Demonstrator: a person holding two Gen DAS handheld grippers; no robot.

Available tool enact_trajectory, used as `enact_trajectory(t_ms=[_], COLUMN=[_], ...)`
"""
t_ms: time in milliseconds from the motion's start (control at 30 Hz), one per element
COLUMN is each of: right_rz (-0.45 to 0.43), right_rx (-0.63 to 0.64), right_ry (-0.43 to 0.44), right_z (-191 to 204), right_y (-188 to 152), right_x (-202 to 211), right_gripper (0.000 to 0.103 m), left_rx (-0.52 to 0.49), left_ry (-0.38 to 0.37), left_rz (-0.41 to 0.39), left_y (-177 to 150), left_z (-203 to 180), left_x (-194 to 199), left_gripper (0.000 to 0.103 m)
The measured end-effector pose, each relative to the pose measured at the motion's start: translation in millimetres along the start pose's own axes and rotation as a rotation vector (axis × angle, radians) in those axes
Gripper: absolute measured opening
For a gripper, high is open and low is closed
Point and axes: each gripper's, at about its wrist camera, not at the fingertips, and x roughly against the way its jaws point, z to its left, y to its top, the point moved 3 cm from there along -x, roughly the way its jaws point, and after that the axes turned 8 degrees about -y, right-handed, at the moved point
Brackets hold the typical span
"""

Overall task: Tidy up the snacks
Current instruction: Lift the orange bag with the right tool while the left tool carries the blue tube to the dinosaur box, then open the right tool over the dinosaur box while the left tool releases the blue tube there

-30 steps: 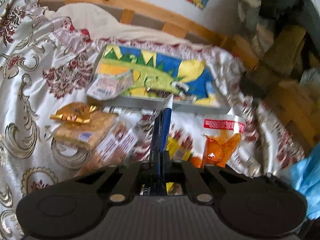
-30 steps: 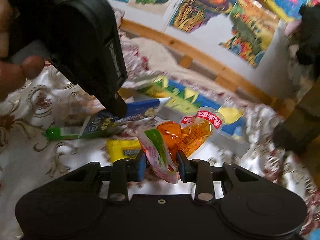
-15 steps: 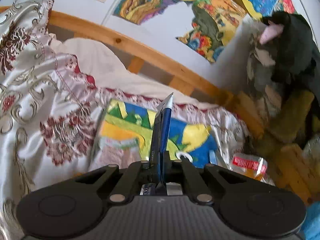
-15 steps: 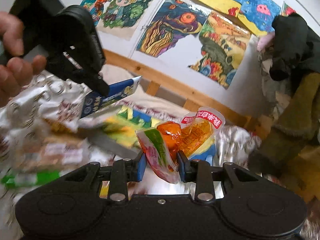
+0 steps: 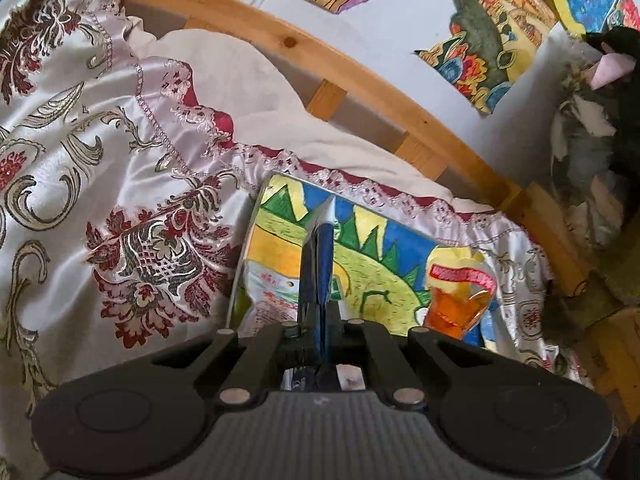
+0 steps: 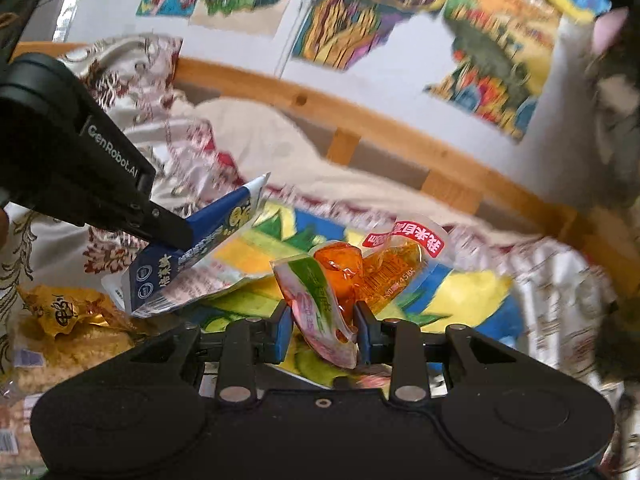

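Note:
My left gripper (image 5: 319, 322) is shut on a dark blue snack packet (image 5: 318, 264), held edge-on above a box with a colourful dinosaur picture (image 5: 376, 264). In the right wrist view the same packet (image 6: 200, 248) hangs from the left gripper (image 6: 172, 232) at the left. My right gripper (image 6: 322, 326) is shut on an orange jelly snack bag (image 6: 360, 264) with a red label, held over the box (image 6: 472, 292). That bag also shows in the left wrist view (image 5: 460, 296). A white snack packet (image 5: 272, 292) lies on the box.
Satin bedspread with red and gold patterns (image 5: 100, 184) covers the bed. A gold wrapped snack (image 6: 60, 312) and a cracker pack (image 6: 76, 352) lie at the left. A wooden bed rail (image 5: 360, 84) runs behind, with drawings on the wall. A dark plush toy (image 5: 608, 80) sits at the right.
Both grippers rose off the bedspread with their packets and now hover over the dinosaur box. The left view tilted up, then dipped toward the box.

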Motion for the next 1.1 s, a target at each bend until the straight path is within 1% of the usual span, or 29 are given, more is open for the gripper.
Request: enact_trajectory(t_ms=[133, 367, 600, 700, 767, 833, 900, 933, 967, 1033, 1100], right_rz=[0.077, 0.153, 0.159, 0.156, 0.146, 0.139, 0.131, 0.123, 0.114, 0.095, 0.075], right_rx=[-0.022, -0.046, -0.051, -0.053, -0.056, -0.064, -0.081, -0.094, -0.104, -0.118, -0.135], right_ry=[0.029, 0.06, 0.064, 0.065, 0.065, 0.062, 0.062, 0.062, 0.063, 0.063, 0.057], right_z=[3, 5, 4, 2, 0, -2, -6, -9, -11, -16, -24], right_y=[-3, -8, -9, -8, -7, -7, -6, -6, -5, -4, -3], right_x=[-21, -39, -41, -39, -34, -29, -22, -18, -13, -3, 8], right_gripper=[0.034, 0.035, 0.035, 0.038, 0.043, 0.048, 0.056, 0.058, 0.062, 0.067, 0.071], left_rx=[0.019, 0.012, -0.01, -0.017, -0.023, -0.033, -0.043, -0.051, -0.059, -0.071, -0.082], left_ry=[0.0, 0.002, -0.001, -0.016, -0.013, -0.009, -0.002, 0.003, 0.008, 0.016, 0.016], left_rz=[0.01, 0.024, 0.027, 0.039, 0.048, 0.059, 0.065, 0.066, 0.066, 0.064, 0.062], left_y=[3, 1, 0, -2, -3, -5, -7, -7, -8, -8, -8], left_z=[8, 10, 6, 3, 0, -3, -6, -8, -10, -14, -19], left_x=[-6, -15, -17, -18, -19, -19, -17, -16, -14, -10, -5], left_gripper=[0.0, 0.0, 0.002, 0.006, 0.011, 0.013, 0.017, 0.024, 0.032, 0.042, 0.046])
